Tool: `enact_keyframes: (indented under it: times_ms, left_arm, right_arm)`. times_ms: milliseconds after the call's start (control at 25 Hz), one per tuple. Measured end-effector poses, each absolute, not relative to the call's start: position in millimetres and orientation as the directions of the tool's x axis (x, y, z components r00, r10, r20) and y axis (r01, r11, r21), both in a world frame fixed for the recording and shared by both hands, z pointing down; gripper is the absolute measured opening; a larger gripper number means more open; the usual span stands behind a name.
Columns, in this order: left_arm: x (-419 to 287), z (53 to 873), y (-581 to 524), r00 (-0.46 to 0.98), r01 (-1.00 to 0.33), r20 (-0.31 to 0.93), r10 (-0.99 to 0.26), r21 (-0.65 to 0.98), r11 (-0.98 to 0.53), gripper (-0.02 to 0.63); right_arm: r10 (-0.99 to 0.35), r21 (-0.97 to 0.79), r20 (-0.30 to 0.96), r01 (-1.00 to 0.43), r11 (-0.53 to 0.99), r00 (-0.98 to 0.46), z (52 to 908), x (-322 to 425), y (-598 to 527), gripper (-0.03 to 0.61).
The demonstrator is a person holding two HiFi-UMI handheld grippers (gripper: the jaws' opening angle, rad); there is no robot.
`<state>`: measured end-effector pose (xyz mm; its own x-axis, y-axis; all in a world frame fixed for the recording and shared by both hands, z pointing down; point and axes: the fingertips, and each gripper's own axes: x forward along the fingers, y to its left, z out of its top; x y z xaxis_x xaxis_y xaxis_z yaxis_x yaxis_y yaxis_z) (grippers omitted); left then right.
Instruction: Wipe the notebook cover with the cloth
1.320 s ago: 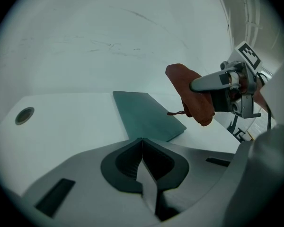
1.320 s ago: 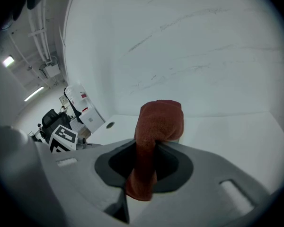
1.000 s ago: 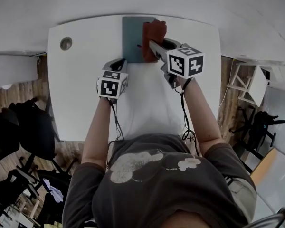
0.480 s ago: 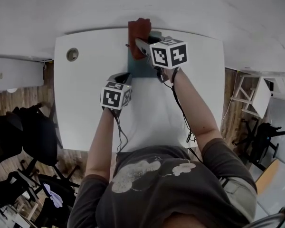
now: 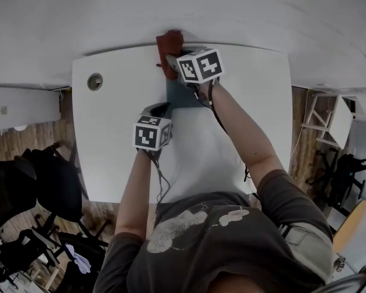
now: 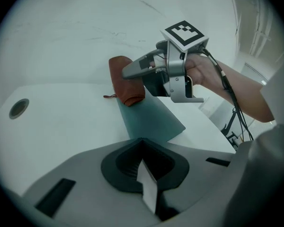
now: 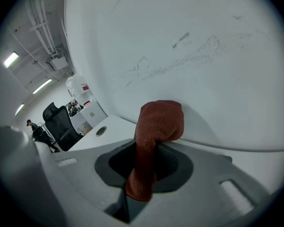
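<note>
A dark teal notebook (image 5: 184, 94) lies flat at the far middle of the white table (image 5: 110, 139); in the left gripper view it is the teal sheet (image 6: 149, 119). My right gripper (image 5: 171, 62) is shut on a red cloth (image 5: 169, 44), which is bunched at the notebook's far left corner against the wall. The cloth (image 7: 158, 122) hangs folded out of the right gripper (image 7: 139, 183). My left gripper (image 5: 160, 108) sits at the notebook's near left corner, jaws together, and the left gripper (image 6: 144, 174) shows nothing held. The right gripper's body hides much of the notebook.
A white wall (image 5: 189, 11) rises directly behind the table's far edge. A round cable hole (image 5: 95, 81) sits at the table's far left. Black office chairs (image 5: 43, 176) stand on the floor at left, and a white rack (image 5: 326, 112) at right.
My right gripper has carried the cloth away from me and leftward over the notebook to its far left corner by the wall. The left gripper stays at the near left corner.
</note>
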<state>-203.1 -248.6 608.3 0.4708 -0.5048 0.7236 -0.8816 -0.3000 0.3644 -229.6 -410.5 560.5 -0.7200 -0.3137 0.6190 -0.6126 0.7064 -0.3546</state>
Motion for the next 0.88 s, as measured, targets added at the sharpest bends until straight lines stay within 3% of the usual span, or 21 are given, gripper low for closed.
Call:
enact_keyframes:
  times_ms: [880]
  left_arm:
    - [-202.0, 607.3, -246.6, 0.443, -0.896, 0.736, -0.512, 0.348, -0.275, -0.002]
  right_arm:
    - [-0.360, -0.309, 0.696, -0.711, 0.631, -0.622, 577.9, -142.2, -423.9, 0.078]
